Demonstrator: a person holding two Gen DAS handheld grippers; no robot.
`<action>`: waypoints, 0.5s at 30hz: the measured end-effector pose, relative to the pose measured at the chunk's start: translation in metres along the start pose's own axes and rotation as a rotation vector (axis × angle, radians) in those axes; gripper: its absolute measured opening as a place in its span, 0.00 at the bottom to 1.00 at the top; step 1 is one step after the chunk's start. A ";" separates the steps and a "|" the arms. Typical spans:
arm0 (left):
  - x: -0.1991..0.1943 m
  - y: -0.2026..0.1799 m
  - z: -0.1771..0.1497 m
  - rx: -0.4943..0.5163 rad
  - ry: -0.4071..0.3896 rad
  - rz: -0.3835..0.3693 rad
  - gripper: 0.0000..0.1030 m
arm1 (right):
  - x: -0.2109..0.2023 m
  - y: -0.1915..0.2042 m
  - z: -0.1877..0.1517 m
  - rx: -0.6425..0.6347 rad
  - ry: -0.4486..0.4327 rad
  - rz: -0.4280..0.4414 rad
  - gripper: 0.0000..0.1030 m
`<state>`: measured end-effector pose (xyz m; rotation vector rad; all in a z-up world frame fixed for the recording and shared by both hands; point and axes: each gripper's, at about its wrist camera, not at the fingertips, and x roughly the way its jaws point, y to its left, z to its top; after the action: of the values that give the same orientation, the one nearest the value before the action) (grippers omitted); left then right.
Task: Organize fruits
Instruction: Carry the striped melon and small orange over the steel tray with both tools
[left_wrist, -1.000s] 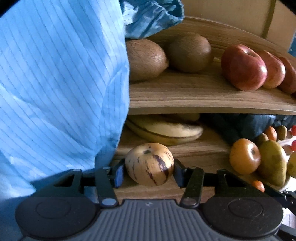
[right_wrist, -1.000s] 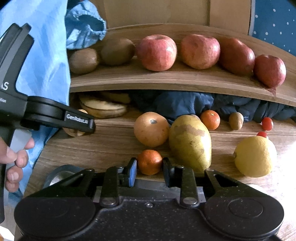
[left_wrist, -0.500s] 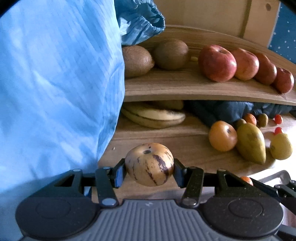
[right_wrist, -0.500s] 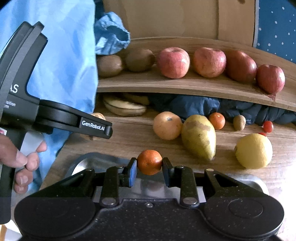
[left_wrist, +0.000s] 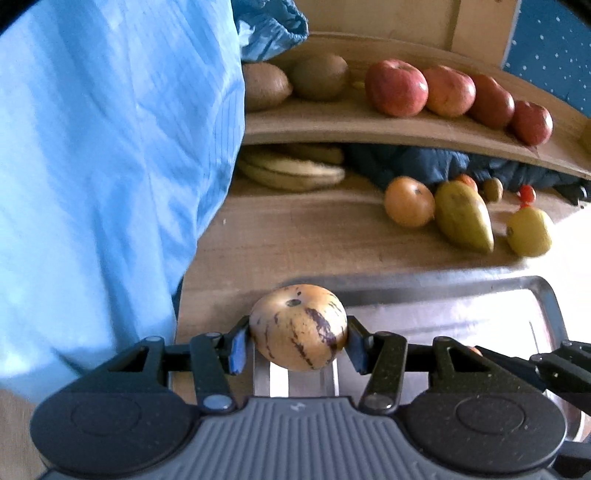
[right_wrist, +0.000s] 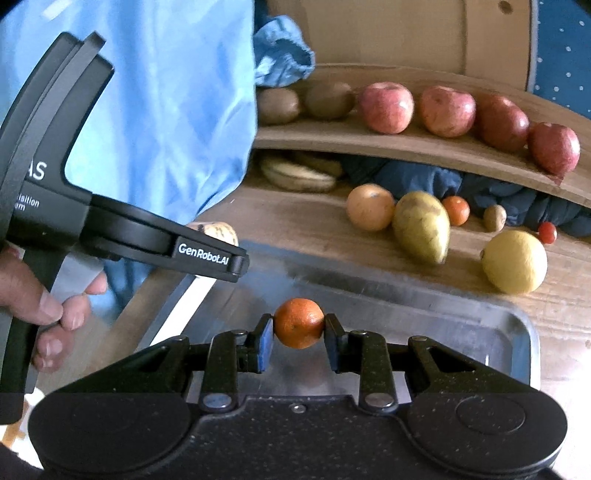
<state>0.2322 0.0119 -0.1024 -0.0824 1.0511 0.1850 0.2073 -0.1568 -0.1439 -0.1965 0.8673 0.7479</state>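
Bright daylight from right; white glare on tray (left_wrist: 480, 291) beyond fingers. Dim under shelf (right_wrist: 406, 147) far ahead. Fisheye bending, dark corners, slight motion blur.

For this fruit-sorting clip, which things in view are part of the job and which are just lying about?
Part of the job:
- striped melon, held in the left gripper
- small orange, held in the right gripper
- metal tray
- apples and kiwis on the shelf
- pear, lemon, bananas

Lying about:
- dark blue cloth
- light blue cloth
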 end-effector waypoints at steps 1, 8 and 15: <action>-0.002 -0.001 -0.004 -0.001 0.004 0.001 0.55 | -0.002 0.001 -0.003 -0.009 0.010 0.009 0.30; -0.016 -0.009 -0.029 -0.013 0.034 0.005 0.55 | -0.009 0.003 -0.022 -0.065 0.059 0.040 0.30; -0.026 -0.015 -0.047 -0.022 0.040 0.012 0.55 | -0.017 0.004 -0.038 -0.111 0.085 0.070 0.30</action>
<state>0.1827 -0.0125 -0.1036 -0.0999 1.0895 0.2064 0.1746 -0.1797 -0.1550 -0.2993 0.9177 0.8584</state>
